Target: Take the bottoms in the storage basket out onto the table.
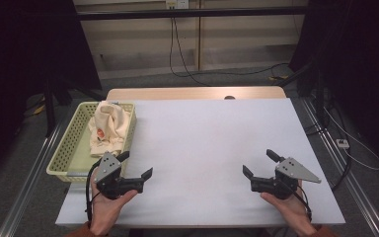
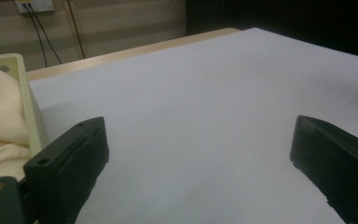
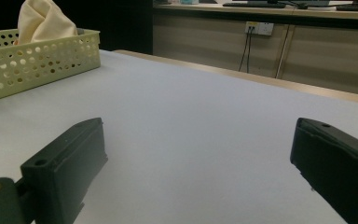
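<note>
**Both grippers spread wide and empty over a white sheet, basket of cloth beside the left one**

Held low near the table's (image 1: 197, 93) near edge, one gripper in each hand. Left gripper (image 1: 137, 165) with jaws parted wide, nothing between them, aimed forward and toward the middle of the white sheet (image 1: 207, 148). Right gripper (image 1: 259, 163) likewise spread, empty, aimed forward and inward toward the left one. Well apart from each other, bare sheet between.

Just beside the left gripper, on its outer side and slightly ahead: a pale yellow-green perforated basket (image 1: 61, 158), long axis running away from the person, near short end level with that gripper. Inside, toward the far end, a crumpled cream cloth (image 1: 109, 127) heaped above the rim, with a small orange mark on it; which way it points cannot be told from the bunching.

From the left gripper view, basket corner (image 2: 24, 88) and cloth (image 2: 0, 116) close past the left-hand jaw. From the right gripper view, basket (image 3: 32, 63) far ahead and off to the left, cloth (image 3: 42, 18) peaking above the wall.

Past the table: wall sockets with dark cables (image 1: 177, 44) hanging to the floor, dark curtains at both sides.
</note>
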{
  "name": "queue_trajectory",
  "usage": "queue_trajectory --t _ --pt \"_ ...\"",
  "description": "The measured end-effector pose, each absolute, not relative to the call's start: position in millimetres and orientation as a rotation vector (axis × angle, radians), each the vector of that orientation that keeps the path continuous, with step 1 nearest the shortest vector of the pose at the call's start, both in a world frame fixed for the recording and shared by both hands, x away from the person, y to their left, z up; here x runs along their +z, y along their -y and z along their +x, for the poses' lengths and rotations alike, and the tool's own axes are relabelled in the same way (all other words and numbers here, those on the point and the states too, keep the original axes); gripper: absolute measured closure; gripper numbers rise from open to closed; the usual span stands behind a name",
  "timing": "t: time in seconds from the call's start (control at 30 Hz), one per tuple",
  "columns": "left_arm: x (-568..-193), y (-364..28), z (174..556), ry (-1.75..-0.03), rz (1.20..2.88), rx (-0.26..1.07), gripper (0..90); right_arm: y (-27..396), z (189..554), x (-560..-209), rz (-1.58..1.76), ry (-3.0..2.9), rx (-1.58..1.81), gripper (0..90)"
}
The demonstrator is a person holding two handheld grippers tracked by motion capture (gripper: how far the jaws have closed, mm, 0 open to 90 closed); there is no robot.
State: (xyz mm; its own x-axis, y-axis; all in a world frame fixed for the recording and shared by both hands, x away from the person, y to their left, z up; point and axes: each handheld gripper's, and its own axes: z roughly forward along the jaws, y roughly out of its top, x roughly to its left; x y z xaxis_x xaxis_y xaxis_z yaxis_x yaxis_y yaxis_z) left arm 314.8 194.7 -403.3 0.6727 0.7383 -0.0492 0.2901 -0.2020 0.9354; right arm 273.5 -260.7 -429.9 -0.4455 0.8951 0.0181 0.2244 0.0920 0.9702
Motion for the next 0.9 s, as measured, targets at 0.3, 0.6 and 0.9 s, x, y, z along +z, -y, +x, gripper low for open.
queue_trajectory --t 0.3,0.6,0.9 --pt "-400.8 -193.7 321.2 -0.83 1.799 0.52 4.0 262.3 274.9 -431.3 1.119 -1.758 1.394 3.2" --pt "-395.8 -200.4 323.5 -0.848 1.791 0.542 3.3 259.9 274.7 -430.9 1.099 -1.771 1.389 3.9" --pt "-385.5 -206.3 332.0 -0.881 1.793 0.571 2.6 261.6 275.0 -431.1 1.11 -1.767 1.391 3.8"
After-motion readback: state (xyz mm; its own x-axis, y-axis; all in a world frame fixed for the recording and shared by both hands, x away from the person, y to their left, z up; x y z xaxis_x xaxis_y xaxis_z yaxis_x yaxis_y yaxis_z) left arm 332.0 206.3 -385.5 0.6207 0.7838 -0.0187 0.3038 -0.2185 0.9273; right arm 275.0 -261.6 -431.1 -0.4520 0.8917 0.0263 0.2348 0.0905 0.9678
